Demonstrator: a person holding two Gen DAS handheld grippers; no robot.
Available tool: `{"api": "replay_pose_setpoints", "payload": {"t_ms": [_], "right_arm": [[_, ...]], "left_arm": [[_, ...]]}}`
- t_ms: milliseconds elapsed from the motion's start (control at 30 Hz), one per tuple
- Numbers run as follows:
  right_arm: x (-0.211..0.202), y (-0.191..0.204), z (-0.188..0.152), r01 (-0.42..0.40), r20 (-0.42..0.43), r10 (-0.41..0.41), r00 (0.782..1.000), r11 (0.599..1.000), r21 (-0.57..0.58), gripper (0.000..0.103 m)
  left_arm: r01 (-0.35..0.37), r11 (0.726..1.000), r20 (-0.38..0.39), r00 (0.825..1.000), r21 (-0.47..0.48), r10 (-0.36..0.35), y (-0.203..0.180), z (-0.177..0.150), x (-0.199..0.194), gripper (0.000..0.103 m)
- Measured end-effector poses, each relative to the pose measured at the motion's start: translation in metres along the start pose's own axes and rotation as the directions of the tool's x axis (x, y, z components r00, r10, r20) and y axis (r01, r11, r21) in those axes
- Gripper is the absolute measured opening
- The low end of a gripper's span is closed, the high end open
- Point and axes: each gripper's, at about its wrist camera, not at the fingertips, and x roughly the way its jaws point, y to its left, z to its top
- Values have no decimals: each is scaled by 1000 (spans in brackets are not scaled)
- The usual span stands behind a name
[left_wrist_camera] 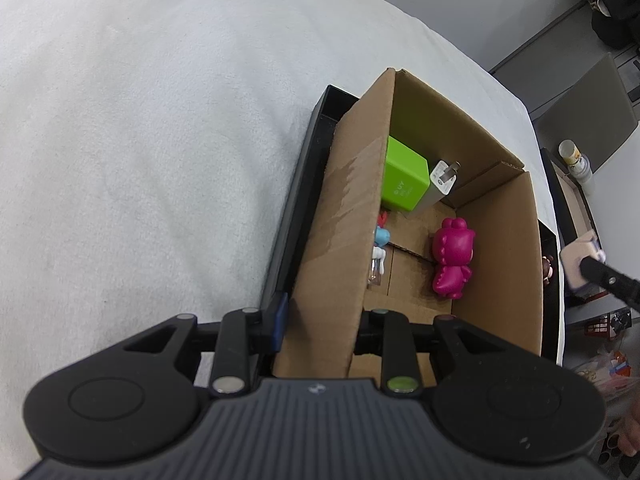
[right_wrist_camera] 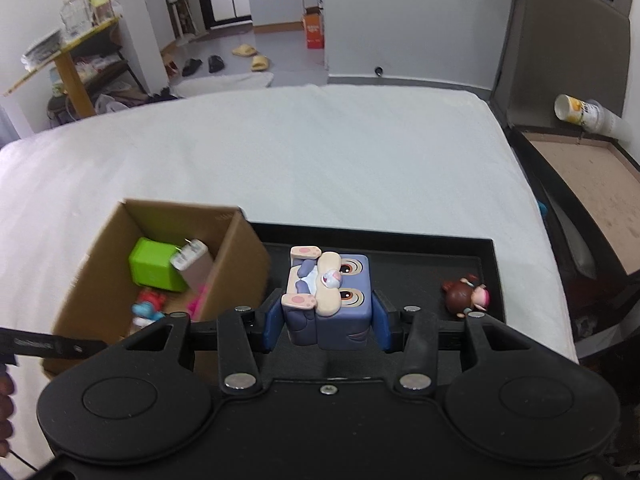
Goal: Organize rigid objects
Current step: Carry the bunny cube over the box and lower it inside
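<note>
My left gripper is shut on the near-left wall of an open cardboard box, one pad outside and one inside. In the box lie a green cube, a white plug adapter, a pink figure and a small blue-and-white figure. The box stands in a black tray. My right gripper is shut on a blue cube toy with a beige bunny, held above the tray to the right of the box. A brown-haired figurine lies in the tray's right end.
The tray rests on a white bed cover that stretches far and left. To the right, past the bed's edge, a dark-rimmed brown surface carries a tipped paper cup. Shelves and slippers are in the room beyond.
</note>
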Motion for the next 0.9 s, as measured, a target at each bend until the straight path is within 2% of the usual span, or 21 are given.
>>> {"api": "replay_pose_setpoints", "payload": {"t_ms": [533,900], "right_arm": [[-3,43,15,-92,25,94,995,993,-71,44],[9,79,16,-150,0,151,989,982,-111,44]], "left_arm": [[0,1000,-1,1000,4,0,-1,0,0,28],[6,1000,2,1000,9,-6,0,0,0,28]]}}
